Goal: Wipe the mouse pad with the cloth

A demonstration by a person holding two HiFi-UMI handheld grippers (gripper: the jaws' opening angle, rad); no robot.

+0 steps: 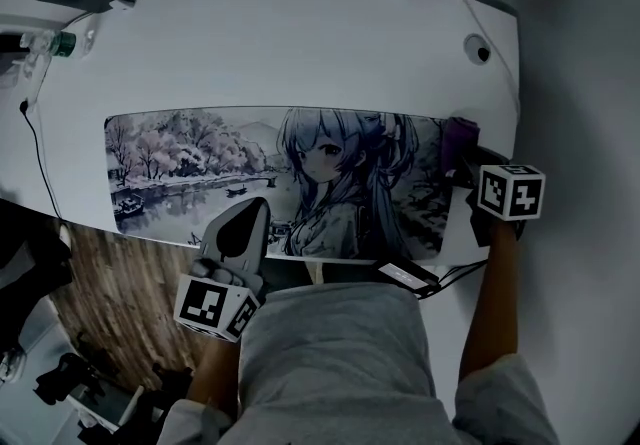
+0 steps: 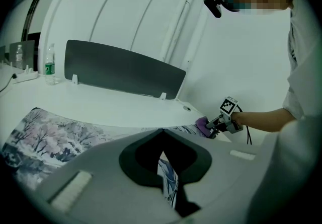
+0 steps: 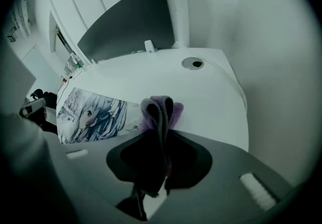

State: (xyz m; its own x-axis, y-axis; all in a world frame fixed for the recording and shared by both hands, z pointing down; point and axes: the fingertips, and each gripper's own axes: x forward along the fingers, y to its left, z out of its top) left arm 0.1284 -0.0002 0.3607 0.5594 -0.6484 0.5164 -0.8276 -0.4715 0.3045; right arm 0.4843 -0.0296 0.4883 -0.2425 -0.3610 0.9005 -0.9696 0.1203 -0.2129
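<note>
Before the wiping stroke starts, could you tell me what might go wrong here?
1. The long printed mouse pad may slide: its near edge lies close to the white desk's edge, with only the shut left gripper over it.
2. The bunched purple cloth, clamped in the right gripper's tongs at the pad's right end, may wipe just a narrow strip.
3. The small black box on its cable by the near right corner could snag.

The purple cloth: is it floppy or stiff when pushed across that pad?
Likely floppy: the cloth bunches in soft folds where it is pinched. Pushed on the mouse pad, that loose end would probably crumple, not slide.
</note>
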